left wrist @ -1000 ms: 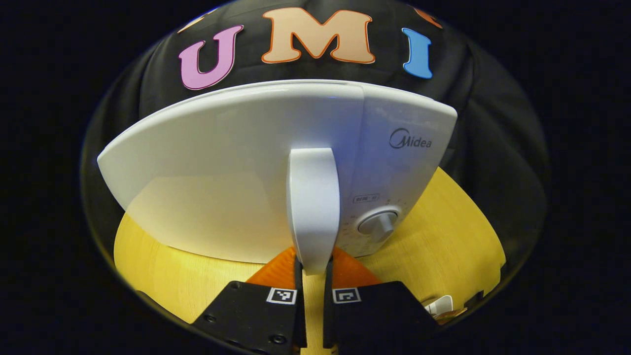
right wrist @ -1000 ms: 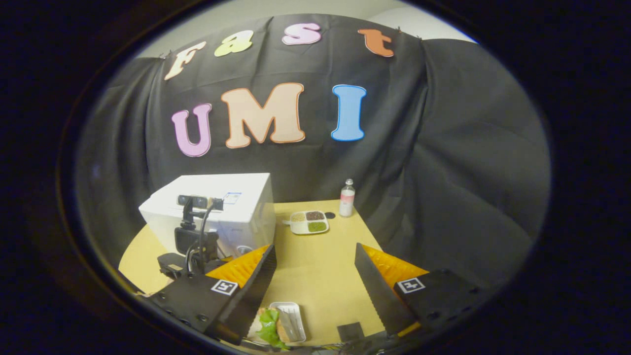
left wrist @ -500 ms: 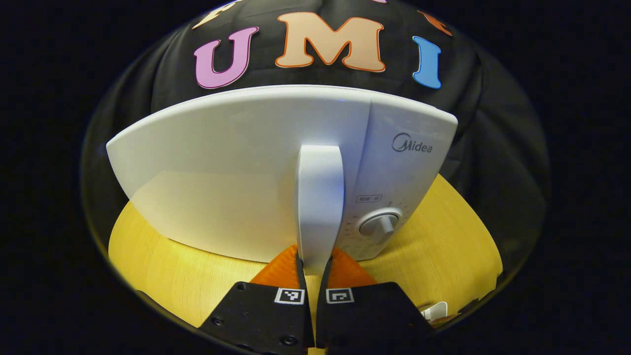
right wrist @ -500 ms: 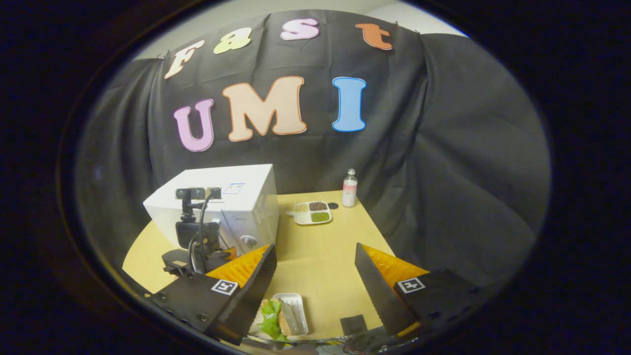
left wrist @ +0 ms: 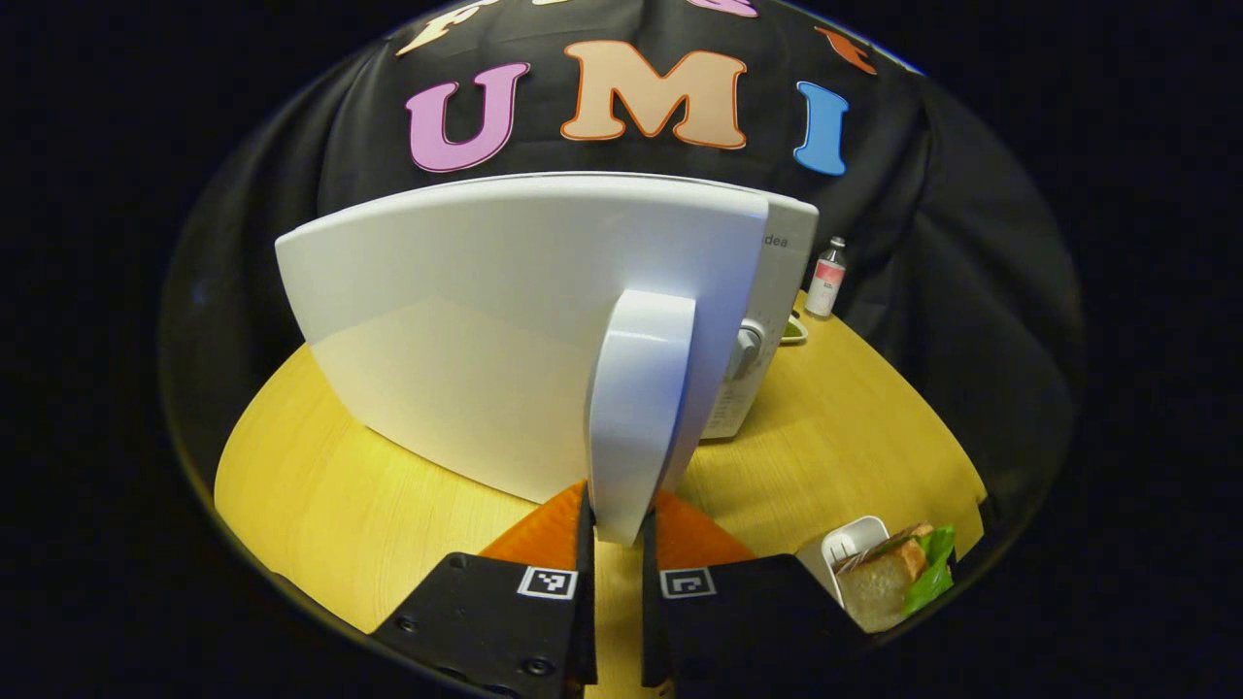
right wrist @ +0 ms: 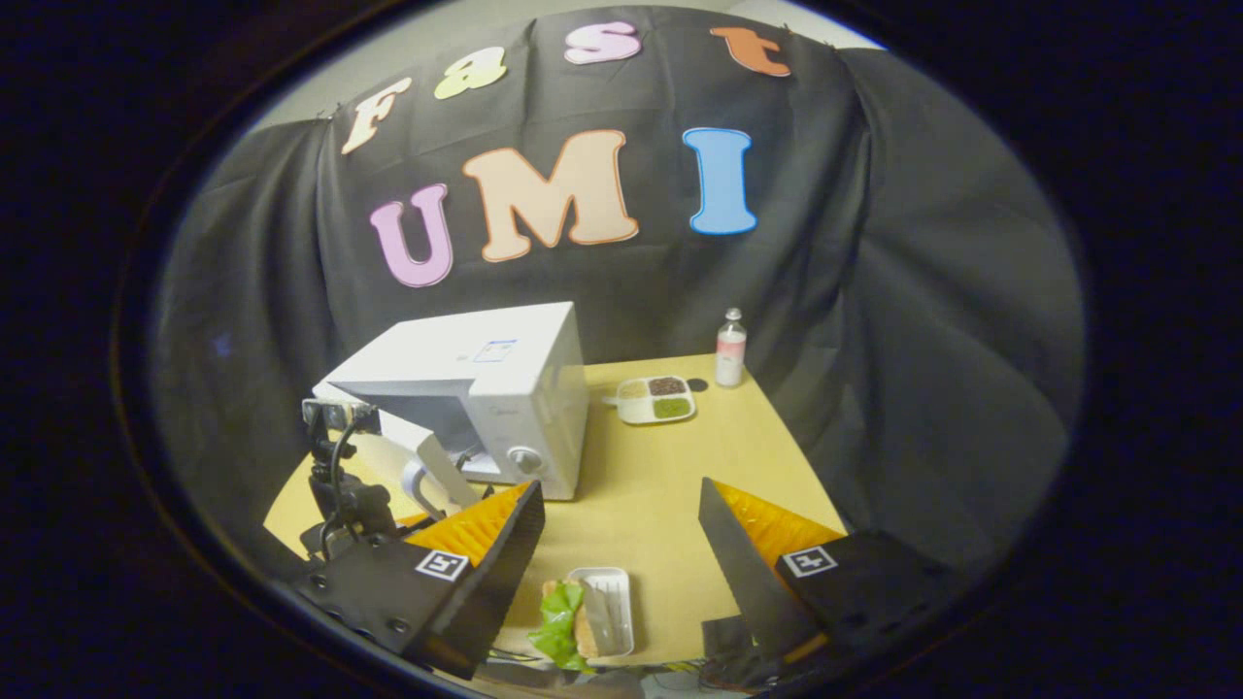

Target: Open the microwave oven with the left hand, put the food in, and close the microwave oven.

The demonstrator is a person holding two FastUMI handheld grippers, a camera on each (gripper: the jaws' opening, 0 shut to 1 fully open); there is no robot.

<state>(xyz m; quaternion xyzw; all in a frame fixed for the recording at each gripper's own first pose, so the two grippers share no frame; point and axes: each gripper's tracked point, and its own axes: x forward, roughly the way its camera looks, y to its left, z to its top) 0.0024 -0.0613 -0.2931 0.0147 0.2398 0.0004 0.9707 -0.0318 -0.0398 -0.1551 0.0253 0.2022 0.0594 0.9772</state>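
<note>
We have the left gripper point(left wrist: 614, 532) clamped on the white curved handle point(left wrist: 636, 408) of the glossy white microwave door point(left wrist: 486, 320), both fingers pressing its lower end, and the door stands partly swung out from the white box-shaped microwave oven point(right wrist: 495, 374). We judge the opening step to be in hand: the next move calls for swinging the door wider along its hinge arc until the cavity is free.

To the right, the food, a sandwich with green lettuce in a white plastic tray point(right wrist: 587, 621), lies at the near edge of the light wooden table point(right wrist: 660, 476), just below our right gripper point(right wrist: 621, 544), whose fingers stand wide apart over it. Bare tabletop lies between tray and oven. A white compartment dish point(right wrist: 656, 399) and a small bottle point(right wrist: 729, 348) sit well apart, near the far edge.
</note>
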